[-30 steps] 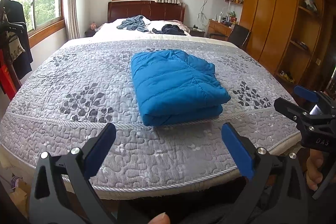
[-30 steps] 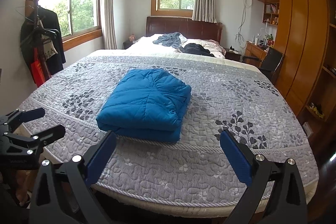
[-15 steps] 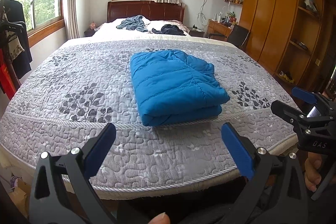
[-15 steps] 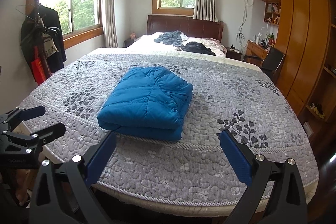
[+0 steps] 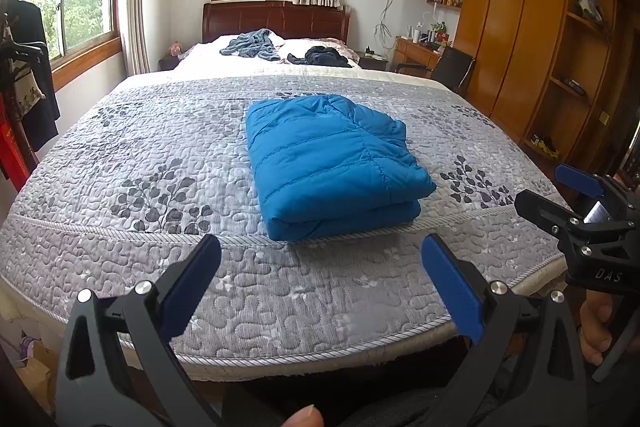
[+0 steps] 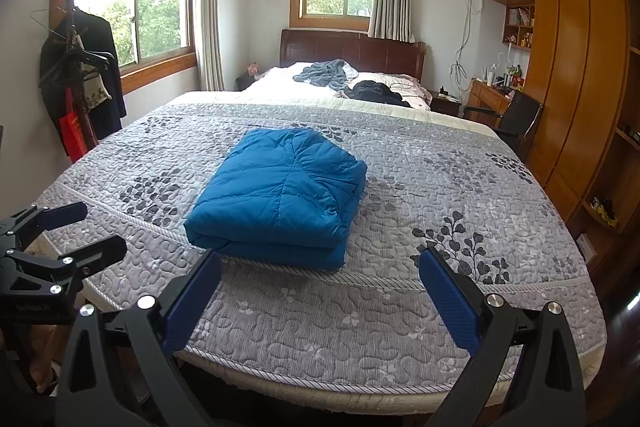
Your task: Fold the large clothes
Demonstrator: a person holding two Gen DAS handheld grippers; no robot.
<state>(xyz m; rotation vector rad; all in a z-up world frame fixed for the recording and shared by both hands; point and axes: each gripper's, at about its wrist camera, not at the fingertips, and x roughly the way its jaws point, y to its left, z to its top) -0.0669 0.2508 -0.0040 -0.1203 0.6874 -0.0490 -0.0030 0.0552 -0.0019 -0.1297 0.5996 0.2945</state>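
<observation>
My left gripper [image 5: 320, 279] and right gripper [image 6: 320, 283] gape wide, empty; the folded blue quilted jacket [image 5: 332, 163] lies centre frame on the grey floral bedspread [image 5: 160, 155].

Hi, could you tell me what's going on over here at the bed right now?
A person is holding a two-finger gripper in each hand at the foot of the bed. The blue puffer jacket lies folded into a compact stack on the grey quilt, touched by nothing. The left gripper and right gripper are both open and empty, short of the jacket. The folding looks done.
</observation>
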